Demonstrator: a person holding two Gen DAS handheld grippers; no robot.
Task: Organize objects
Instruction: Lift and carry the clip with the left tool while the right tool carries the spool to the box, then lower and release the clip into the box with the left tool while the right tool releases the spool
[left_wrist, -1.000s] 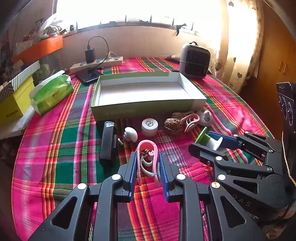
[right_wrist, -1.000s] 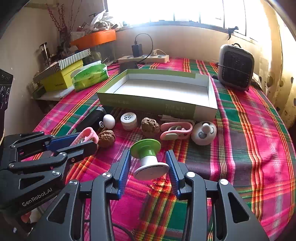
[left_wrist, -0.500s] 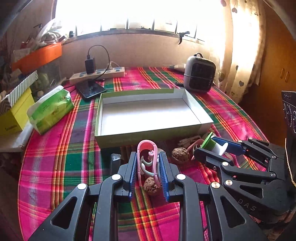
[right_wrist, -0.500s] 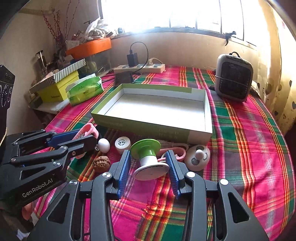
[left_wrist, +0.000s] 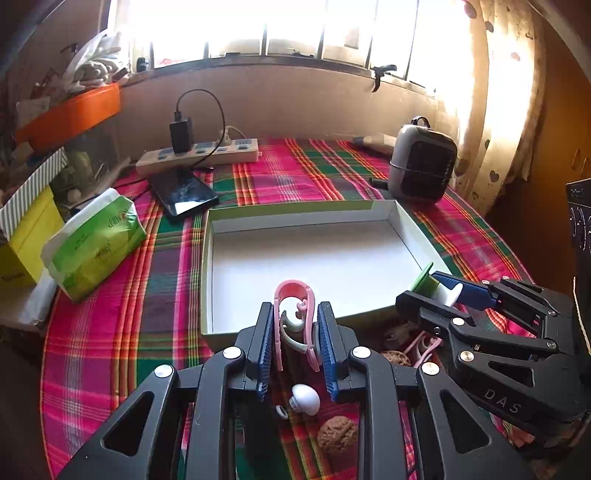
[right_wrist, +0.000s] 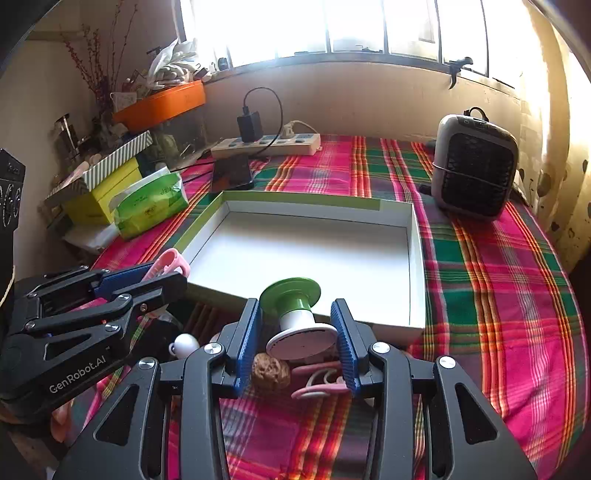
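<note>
Pink clip (left_wrist: 294, 317) tail behind fingers (left_wrist: 264, 341)

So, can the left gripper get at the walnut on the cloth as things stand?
Probably not: the left gripper is shut on the pink clip, so it has no free jaws for the walnut below it.

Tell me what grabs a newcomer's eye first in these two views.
The left gripper is shut on a pink clip and the right gripper on a green-topped white spool, both raised at the near edge of the shallow white box. That box sits mid-table on a loud pink and green plaid cloth, under a glaring window.
</note>
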